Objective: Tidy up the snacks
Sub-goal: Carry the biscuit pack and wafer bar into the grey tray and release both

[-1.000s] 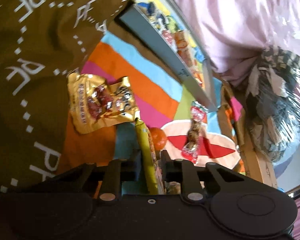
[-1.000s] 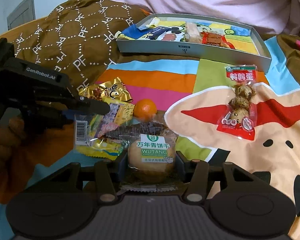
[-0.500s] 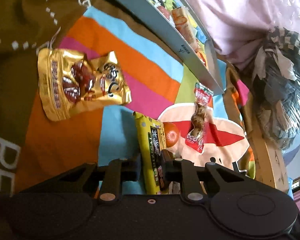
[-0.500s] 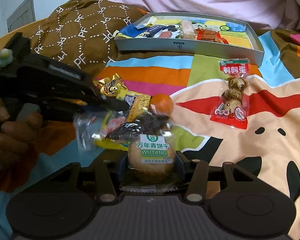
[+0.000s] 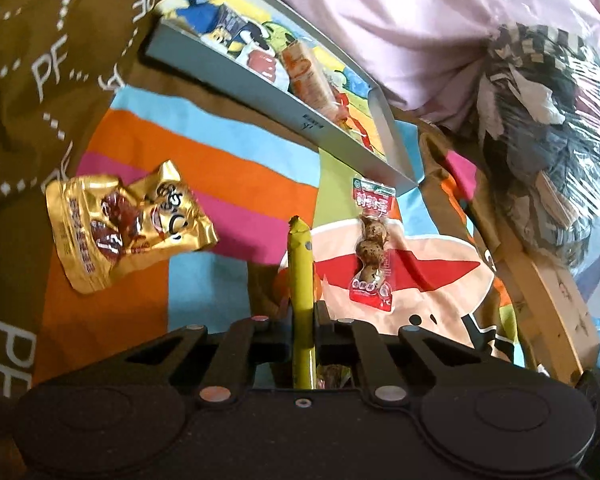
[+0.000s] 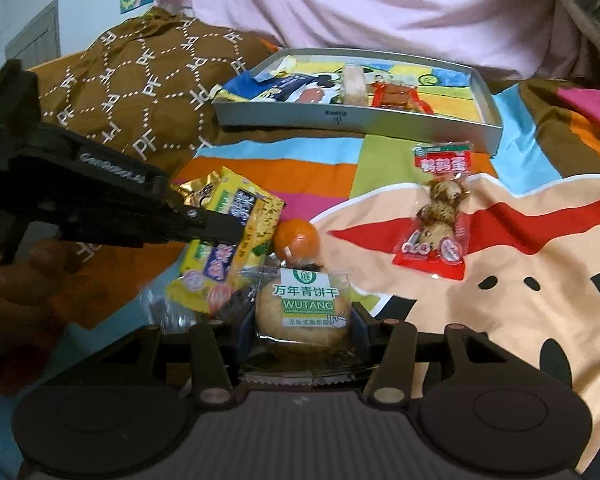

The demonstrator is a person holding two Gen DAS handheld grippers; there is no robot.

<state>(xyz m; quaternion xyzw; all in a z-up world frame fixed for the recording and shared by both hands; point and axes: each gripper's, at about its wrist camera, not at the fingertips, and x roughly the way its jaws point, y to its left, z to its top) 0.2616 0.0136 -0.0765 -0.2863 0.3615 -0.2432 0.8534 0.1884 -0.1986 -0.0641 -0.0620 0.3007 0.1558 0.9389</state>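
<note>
Striped, cartoon-print bedspread (image 6: 480, 320) w/ one grey tray (image 6: 340, 114) at the back. Left gripper (image 5: 303, 316) clamped on 1 yellow packet (image 5: 302, 276); right gripper (image 6: 302, 320) clamped on 1 biscuit pack (image 6: 302, 308). Loose nearby: 1 gold pouch (image 5: 124, 228), 1 quail-egg pack (image 6: 440, 216), 1 orange (image 6: 298, 238).

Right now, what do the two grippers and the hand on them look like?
Left gripper: matte black, long tapered fingers, white "GenRobot.AI" lettering on its side, bare hand gripping it, no sleeve visible. Right gripper: black linkage bars with silver pivot pins, two round discs, ribbed grey centre plate, blue-edged pads. No cables visible.
</note>
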